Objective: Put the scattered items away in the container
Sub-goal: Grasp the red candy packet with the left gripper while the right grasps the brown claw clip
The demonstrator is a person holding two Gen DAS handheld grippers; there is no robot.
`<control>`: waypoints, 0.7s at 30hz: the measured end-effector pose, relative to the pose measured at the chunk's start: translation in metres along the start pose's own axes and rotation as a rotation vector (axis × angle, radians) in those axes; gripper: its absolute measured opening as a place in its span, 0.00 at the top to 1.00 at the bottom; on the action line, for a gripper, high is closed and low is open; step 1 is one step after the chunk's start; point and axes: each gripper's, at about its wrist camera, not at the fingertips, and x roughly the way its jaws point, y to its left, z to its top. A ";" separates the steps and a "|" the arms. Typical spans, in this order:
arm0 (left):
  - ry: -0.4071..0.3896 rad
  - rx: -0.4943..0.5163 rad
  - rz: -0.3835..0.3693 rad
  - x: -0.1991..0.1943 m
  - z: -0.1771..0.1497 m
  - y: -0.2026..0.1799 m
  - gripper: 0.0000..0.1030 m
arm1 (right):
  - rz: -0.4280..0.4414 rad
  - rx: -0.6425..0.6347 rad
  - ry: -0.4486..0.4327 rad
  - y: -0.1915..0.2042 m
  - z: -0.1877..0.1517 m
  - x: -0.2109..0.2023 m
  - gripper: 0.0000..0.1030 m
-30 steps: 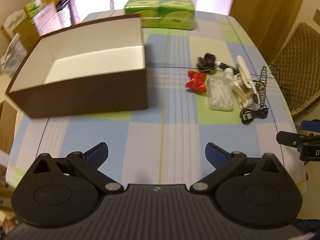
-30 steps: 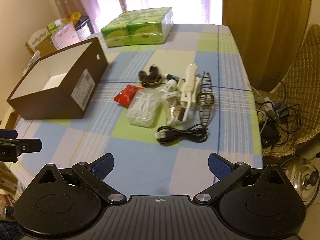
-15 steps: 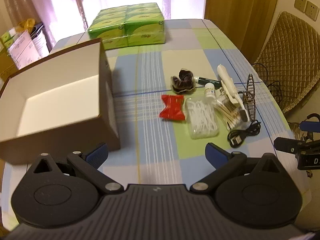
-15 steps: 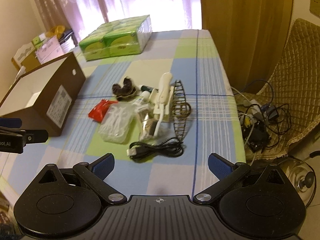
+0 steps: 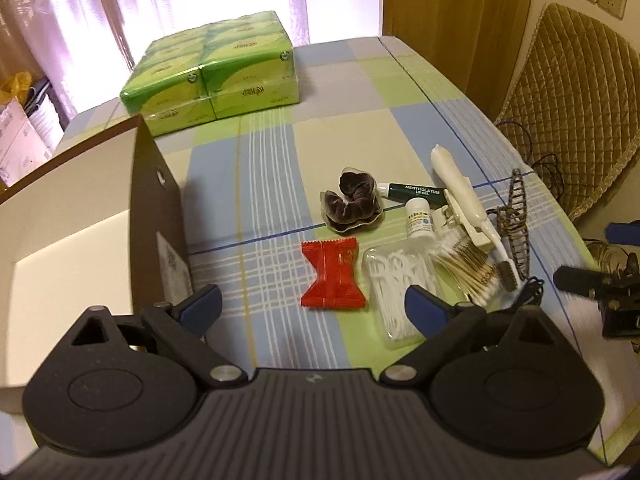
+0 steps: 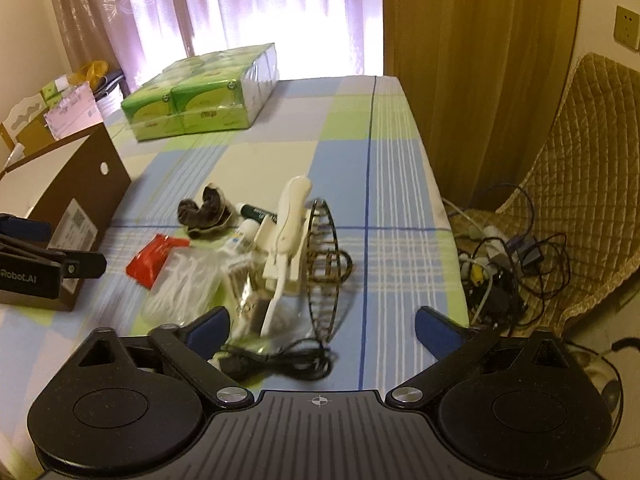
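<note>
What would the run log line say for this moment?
phase: approach | left gripper: open, empty, above red packet | right gripper: open, empty | box: nothing visible inside

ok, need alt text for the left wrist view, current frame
The open left gripper hovers over a checked tablecloth, a red packet just ahead between its fingers. An open brown box sits left; small clutter, including a dark scrunchie and cotton swabs, lies right.

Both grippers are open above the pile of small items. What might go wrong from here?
The black cable lies loose against the metal hair clip, so lifting one may drag the other. The bag of floss picks is slippery and overlaps the cotton swabs. The red packet lies flat, hard to pinch.
</note>
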 end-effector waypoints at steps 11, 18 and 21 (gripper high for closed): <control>0.050 0.036 -0.012 0.042 0.016 0.006 0.10 | -0.009 0.015 0.049 -0.013 0.014 0.049 0.38; 0.084 0.052 -0.027 0.061 0.018 0.006 0.14 | -0.006 -0.037 0.061 -0.012 0.016 0.073 0.60; 0.097 0.053 -0.030 0.068 0.017 0.007 0.18 | -0.012 -0.061 0.065 -0.010 0.014 0.080 0.60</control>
